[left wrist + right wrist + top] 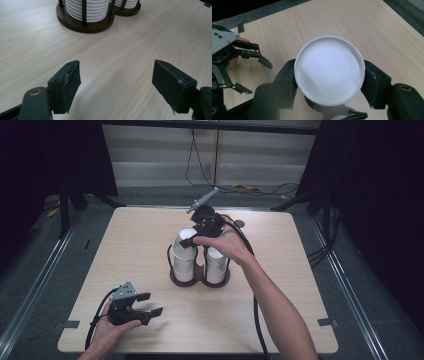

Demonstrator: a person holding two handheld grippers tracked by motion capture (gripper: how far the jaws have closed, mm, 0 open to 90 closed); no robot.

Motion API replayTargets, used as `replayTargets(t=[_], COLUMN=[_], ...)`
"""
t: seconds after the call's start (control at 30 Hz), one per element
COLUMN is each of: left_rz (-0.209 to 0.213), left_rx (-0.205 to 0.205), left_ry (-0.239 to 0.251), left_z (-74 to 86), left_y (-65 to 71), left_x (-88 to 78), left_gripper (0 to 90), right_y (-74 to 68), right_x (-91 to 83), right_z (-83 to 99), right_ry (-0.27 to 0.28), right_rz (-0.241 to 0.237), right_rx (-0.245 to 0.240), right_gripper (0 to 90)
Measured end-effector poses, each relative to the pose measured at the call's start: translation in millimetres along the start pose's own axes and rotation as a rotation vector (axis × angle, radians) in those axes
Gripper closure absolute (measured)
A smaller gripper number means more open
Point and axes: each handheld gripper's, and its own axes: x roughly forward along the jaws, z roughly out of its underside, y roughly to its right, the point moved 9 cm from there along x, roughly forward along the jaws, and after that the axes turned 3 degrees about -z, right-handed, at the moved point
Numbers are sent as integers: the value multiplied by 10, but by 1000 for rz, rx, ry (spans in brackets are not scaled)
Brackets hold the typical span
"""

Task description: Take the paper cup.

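Right between the two black jaws of our right gripper [329, 82] sits a white paper cup [329, 70], bottom side up. Both jaws press on its sides, one on each side, so the cup is clamped. It stands up and down, with its flat round bottom facing us. From the high view, this cup [184, 239] tips a little on top of the left stack of cups [183, 265], so lifting it off goes straight up along the stack.

Below the jaws stands the dark holder [200, 279], with a second stack of cups [216, 265] just beside the first. Thin black posts stand around each stack and could catch the cup.

Our left gripper [148, 310] rests near our edge of the table [280, 315], well apart from the stacks. Its jaws are wide apart and hold nothing. We think our right hand [225, 242] should do the lifting.
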Motion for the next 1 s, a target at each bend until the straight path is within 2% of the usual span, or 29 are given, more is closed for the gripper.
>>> replayTargets(t=[0.23,0.37,0.47,0.63,0.7,0.8,0.87,0.93,1.0], left_rz=[10,16,39,57,69,69,92,69,74], left_rx=[2,5,-22,-31,-28,-7,5,29,30], left_ry=[34,36,39,51,46,22,43,43,59], left_z=[-60,-100,-135,-207,-232,-252,-282,-307,-336], left_y=[12,44,55,70,87,104,132,121,124], left_x=[-3,-12,-20,-39,-42,-22,-15,5,19], left_gripper=[242,242,242,242,239,150,155,178,163], right_y=[-14,-30,-52,-110,-140,-180,-212,-249,-285], right_x=[-80,-112,-129,-184,-210,-232,-233,-242,-254], right_z=[-4,6,20,41,54,89,129,168,202], right_ry=[43,69,91,112,118,134,139,145,151], right_rz=[9,-3,-11,-23,-25,-31,-34,-42,-43], right_rx=[1,4,8,-4,-7,-9,-13,-20,-22], right_gripper=[373,374,374,374,374,374,374,374,374])
